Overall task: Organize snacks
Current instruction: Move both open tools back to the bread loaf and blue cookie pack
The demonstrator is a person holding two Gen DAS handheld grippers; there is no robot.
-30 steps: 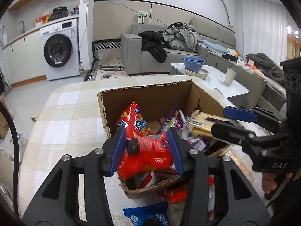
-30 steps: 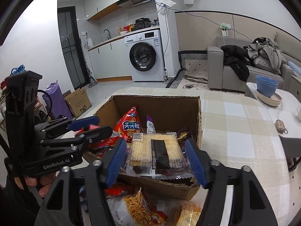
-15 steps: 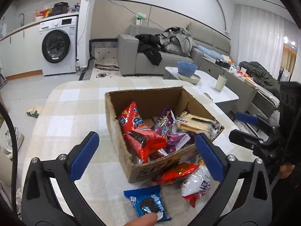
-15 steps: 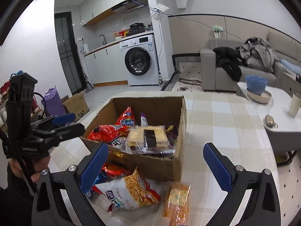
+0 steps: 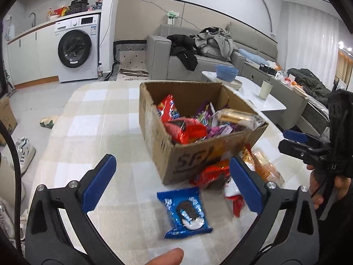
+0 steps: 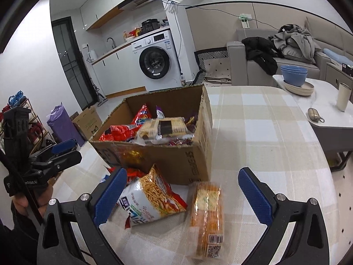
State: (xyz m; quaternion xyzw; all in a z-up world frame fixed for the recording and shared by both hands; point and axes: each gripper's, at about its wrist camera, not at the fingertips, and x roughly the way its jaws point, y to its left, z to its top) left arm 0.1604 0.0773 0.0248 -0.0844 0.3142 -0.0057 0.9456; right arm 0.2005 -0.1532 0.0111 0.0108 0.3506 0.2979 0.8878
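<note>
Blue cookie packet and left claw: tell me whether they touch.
Apart. The left wrist view shows the blue cookie packet lying flat on the tablecloth between the open left claw pads, with bare cloth on both sides.

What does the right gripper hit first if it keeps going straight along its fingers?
Probably the clear-wrapped orange cracker pack lying on the checked tablecloth, between the open right gripper fingers. The brown cardboard box lies just beyond; depth is uncertain.
</note>
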